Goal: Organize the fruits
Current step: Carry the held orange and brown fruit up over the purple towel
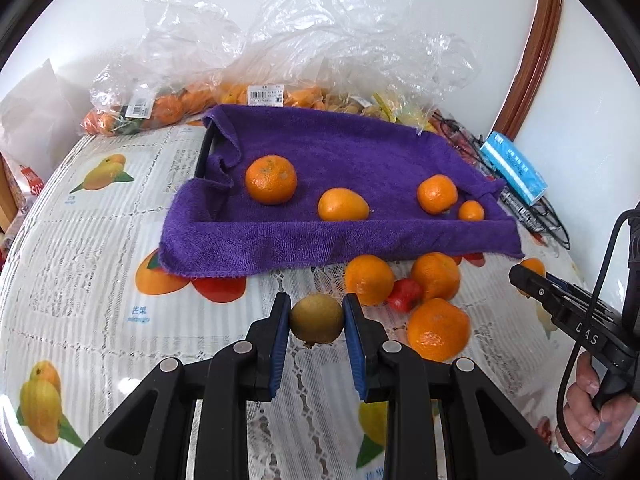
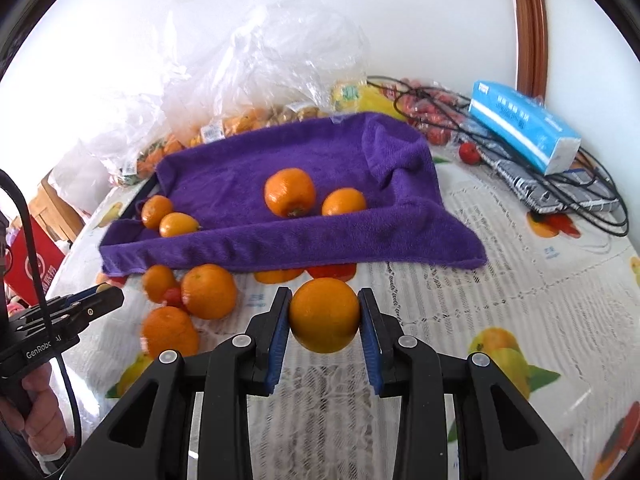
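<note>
Low in the centre of the left wrist view, left gripper (image 1: 316,322) clamped on a small round greenish-brown fruit (image 1: 316,318), blue pads pressing both flanks, fruit held just above the fruit-printed lace tablecloth (image 1: 80,264). Same spot in the right wrist view: right gripper (image 2: 324,316) closed on a smooth round orange (image 2: 324,315), likewise clear of the cloth.

Across the middle of both views, a tray draped in a purple terry towel (image 1: 340,152). Already inside it, four orange citrus fruits: a large mandarin (image 1: 271,179) left of centre, an oval one (image 1: 343,204) beside it, a mid-sized one (image 1: 437,194) and a tiny one (image 1: 471,211) toward the right edge.

Lower right of the left view, just in front of the towel's near hem: three loose oranges (image 1: 438,329) crowded around a small red fruit (image 1: 406,299), still waiting on the tablecloth.

Upper part of both frames: crumpled clear plastic bags (image 1: 192,40) holding more fruit, apparently untouched.

By judgement, roughly midway: four placed, two in transit toward the tray, at least four loose plus the bagged lot still to sort.
</note>
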`<state>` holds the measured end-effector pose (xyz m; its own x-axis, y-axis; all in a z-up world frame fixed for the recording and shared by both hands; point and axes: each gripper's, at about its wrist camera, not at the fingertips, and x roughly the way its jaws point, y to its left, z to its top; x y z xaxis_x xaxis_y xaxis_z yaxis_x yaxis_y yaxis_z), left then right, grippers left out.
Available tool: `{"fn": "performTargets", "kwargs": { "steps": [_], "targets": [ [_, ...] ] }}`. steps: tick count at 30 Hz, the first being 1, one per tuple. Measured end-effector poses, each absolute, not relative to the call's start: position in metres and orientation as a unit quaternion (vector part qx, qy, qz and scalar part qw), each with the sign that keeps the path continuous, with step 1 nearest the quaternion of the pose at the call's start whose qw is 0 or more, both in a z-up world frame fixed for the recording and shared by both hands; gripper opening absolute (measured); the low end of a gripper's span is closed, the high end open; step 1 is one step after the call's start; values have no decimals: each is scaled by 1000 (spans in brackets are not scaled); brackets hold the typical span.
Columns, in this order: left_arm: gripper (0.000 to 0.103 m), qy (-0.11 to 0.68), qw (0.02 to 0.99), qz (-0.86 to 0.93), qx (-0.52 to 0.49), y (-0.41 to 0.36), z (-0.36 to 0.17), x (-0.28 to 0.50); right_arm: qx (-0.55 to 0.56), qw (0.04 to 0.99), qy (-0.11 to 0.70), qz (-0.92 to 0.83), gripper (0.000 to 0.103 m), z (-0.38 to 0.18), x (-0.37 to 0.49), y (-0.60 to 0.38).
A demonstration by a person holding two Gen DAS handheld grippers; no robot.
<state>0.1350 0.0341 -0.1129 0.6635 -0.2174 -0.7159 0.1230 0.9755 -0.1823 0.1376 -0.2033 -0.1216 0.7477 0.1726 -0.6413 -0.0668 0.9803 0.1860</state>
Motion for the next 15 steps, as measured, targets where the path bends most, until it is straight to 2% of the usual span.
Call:
{"fn": "performTargets", "kwargs": {
  "steps": [15],
  "targets": [
    [25,352,927,-91,-90,49,-64,145,69,951,292,78,33,-62,144,-184]
  ]
}}
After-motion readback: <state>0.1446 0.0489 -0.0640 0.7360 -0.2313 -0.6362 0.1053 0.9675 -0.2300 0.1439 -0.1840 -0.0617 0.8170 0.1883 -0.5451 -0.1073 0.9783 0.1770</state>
